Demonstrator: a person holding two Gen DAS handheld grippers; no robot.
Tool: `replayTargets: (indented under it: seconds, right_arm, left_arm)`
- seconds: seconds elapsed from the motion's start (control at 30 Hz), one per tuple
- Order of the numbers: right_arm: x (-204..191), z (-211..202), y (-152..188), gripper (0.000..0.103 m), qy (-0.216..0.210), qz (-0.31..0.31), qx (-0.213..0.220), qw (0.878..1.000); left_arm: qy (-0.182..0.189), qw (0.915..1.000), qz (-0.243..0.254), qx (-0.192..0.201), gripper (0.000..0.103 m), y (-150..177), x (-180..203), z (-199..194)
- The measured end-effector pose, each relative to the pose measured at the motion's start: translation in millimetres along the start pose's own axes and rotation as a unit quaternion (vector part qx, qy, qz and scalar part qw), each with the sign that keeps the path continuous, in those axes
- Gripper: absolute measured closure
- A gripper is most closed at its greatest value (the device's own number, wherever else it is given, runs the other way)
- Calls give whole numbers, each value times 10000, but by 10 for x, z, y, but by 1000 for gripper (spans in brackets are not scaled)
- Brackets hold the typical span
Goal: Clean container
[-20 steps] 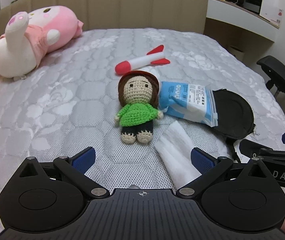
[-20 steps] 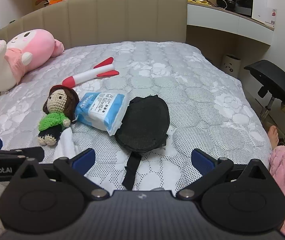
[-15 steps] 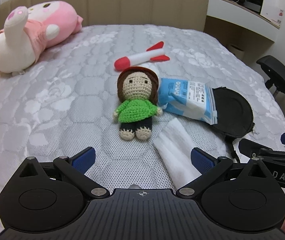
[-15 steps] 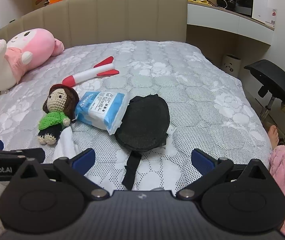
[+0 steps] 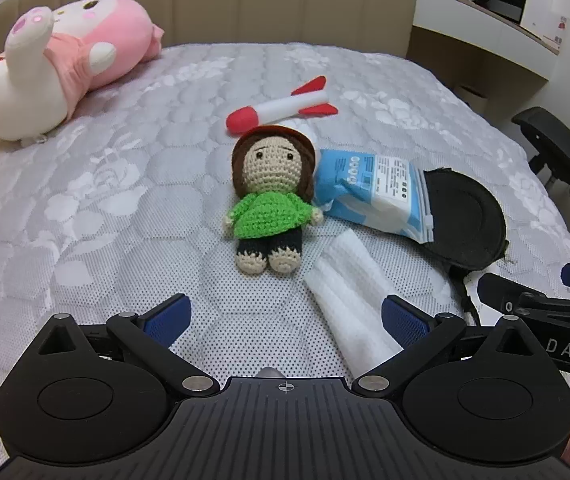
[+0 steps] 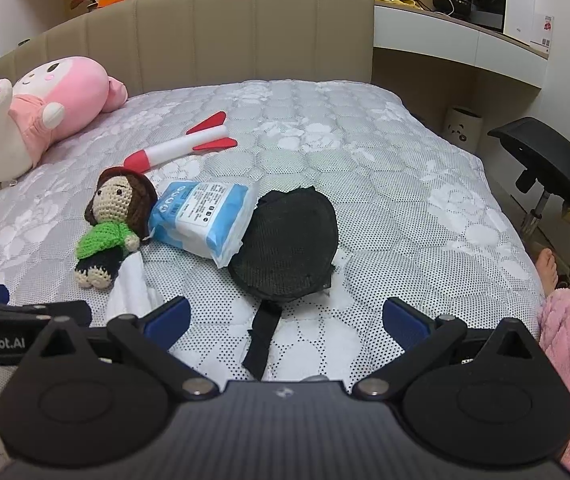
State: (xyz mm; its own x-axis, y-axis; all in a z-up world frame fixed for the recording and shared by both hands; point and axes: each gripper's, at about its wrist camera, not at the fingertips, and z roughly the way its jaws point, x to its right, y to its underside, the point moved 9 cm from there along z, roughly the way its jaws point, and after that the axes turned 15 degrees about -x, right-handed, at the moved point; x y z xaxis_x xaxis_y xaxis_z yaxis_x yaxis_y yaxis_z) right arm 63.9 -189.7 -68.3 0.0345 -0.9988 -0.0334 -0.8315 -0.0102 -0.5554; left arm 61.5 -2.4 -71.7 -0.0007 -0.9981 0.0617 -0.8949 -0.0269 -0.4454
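Ahead of the right gripper [image 6: 285, 316], black container [image 6: 285, 240], both grippers' fingers [image 5: 167, 312] spread, empty

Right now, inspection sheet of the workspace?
Surface: quilted bed, no spill seen.
Job's things: black pouch lying flat, strap toward the camera; wipe pack overlapping its edge; loose wipe beside the doll.
Clutter: doll, foam rocket, pink plush.
Grippers: left gripper open, empty; right gripper open, empty, above the strap.
Cables: nothing seen on the bed.
Surroundings: headboard, chair, desk.
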Motion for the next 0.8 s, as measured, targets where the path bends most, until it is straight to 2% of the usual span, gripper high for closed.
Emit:
replayTargets:
  seconds: [0.8]
  right_arm:
    - [17, 25, 8, 0, -19, 7, -57, 10000]
  left_arm:
    - [-13, 9999, 17, -111, 0, 22, 2, 32]
